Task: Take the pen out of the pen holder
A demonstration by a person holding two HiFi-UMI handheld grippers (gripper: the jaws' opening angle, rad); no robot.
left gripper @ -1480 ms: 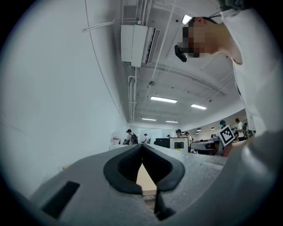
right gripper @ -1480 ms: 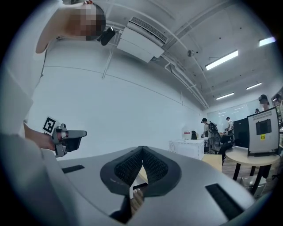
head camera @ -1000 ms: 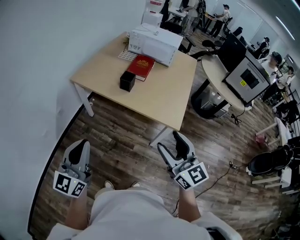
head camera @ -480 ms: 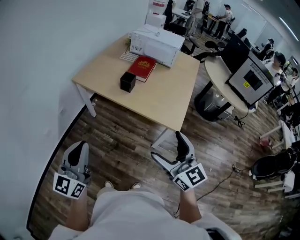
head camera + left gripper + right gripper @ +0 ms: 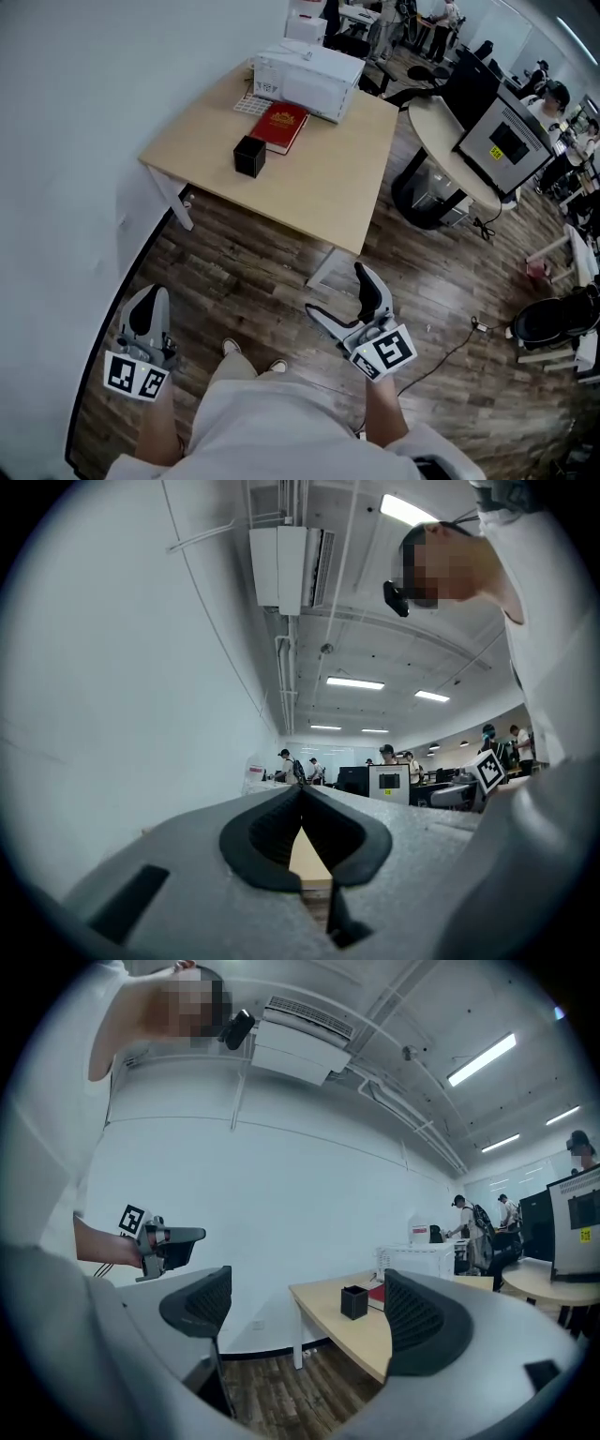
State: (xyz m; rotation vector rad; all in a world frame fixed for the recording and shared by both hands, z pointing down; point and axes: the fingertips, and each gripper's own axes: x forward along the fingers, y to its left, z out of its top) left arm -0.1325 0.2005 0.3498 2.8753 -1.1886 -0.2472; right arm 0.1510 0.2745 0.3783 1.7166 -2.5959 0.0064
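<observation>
A small black pen holder [image 5: 249,156] stands on the light wooden table [image 5: 319,197], beside a red book [image 5: 279,127]; no pen can be made out in it at this distance. The right gripper view shows the pen holder [image 5: 353,1301] far ahead between its jaws. Both grippers hang over the wooden floor, well short of the table. My right gripper [image 5: 336,291] is open wide with nothing between its pads [image 5: 422,1321]. My left gripper [image 5: 147,317] is shut and empty; in its own view the left gripper [image 5: 302,795] has its tips together.
A white box-like machine [image 5: 307,73] sits at the table's far end. A white wall runs along the left. To the right stand a round desk with a monitor [image 5: 506,141], a black chair [image 5: 548,323] and a floor cable [image 5: 450,342]. People stand at the back.
The right gripper's jaws spread from partly open to wide open, and it sank slightly. The left gripper stayed shut and barely moved.
</observation>
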